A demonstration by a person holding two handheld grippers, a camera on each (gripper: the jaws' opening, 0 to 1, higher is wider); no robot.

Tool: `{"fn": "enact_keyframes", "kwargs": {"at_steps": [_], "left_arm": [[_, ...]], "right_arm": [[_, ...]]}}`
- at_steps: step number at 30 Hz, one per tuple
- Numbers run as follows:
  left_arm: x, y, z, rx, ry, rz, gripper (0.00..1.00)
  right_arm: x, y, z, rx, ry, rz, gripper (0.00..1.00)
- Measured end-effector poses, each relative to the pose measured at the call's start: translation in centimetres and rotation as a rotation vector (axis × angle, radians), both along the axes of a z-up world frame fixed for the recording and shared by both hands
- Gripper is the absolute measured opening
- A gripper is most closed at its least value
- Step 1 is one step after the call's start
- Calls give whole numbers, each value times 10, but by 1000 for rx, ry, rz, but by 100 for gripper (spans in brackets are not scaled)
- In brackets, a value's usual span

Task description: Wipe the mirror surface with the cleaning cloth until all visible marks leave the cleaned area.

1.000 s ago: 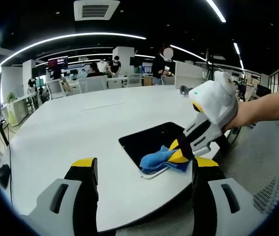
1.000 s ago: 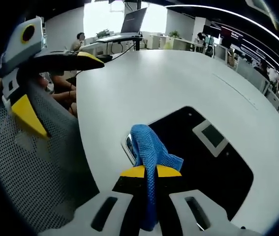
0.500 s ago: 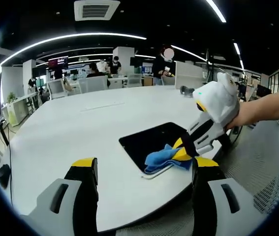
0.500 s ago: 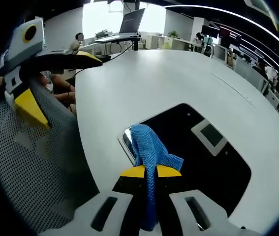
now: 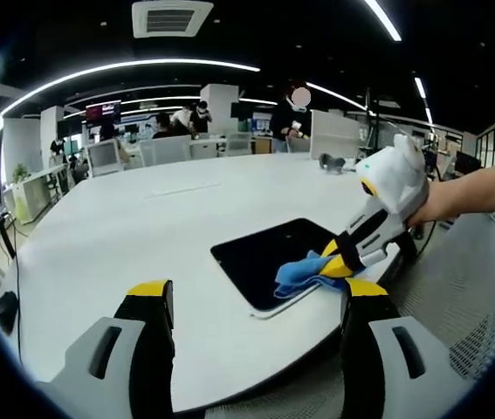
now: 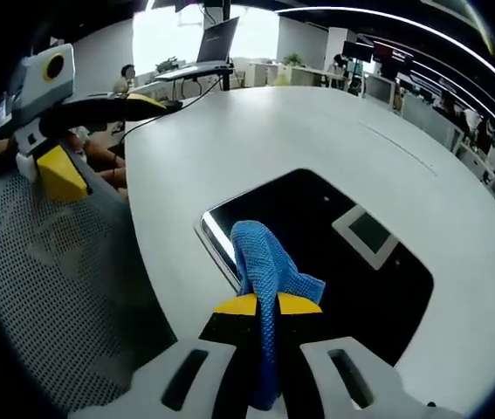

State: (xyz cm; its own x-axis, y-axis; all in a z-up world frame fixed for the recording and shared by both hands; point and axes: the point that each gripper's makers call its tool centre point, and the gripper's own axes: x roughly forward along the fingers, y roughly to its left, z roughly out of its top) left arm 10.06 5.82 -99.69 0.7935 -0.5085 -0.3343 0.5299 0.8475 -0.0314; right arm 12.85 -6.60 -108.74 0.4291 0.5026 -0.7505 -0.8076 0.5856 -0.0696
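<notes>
Across a wide white office table [image 5: 125,236] lies the flat, dark rectangular mirror [image 5: 269,257], near the table's right edge. The right gripper [image 6: 260,305] has its jaws pinched on the blue woven cleaning cloth [image 6: 264,262], which touches the mirror's near corner. The left gripper [image 5: 251,301] hovers with jaws spread wide, holding nothing.

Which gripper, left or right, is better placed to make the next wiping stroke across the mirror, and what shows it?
The right gripper. Its jaws are shut on the blue cleaning cloth, which rests on the mirror near its edge. The left gripper is open, holds nothing and hangs off to the side.
</notes>
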Motion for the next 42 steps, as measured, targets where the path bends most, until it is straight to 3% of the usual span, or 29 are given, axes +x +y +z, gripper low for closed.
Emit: {"fn": "enact_keyframes", "kwargs": {"at_steps": [21, 42], "left_arm": [[-1, -1, 0, 2, 4, -9, 75], [0, 0, 0, 7, 0, -5, 75]], "right_arm": [[2, -2, 2, 30, -44, -39, 0], [38, 4, 1, 21, -62, -72, 0]]}}
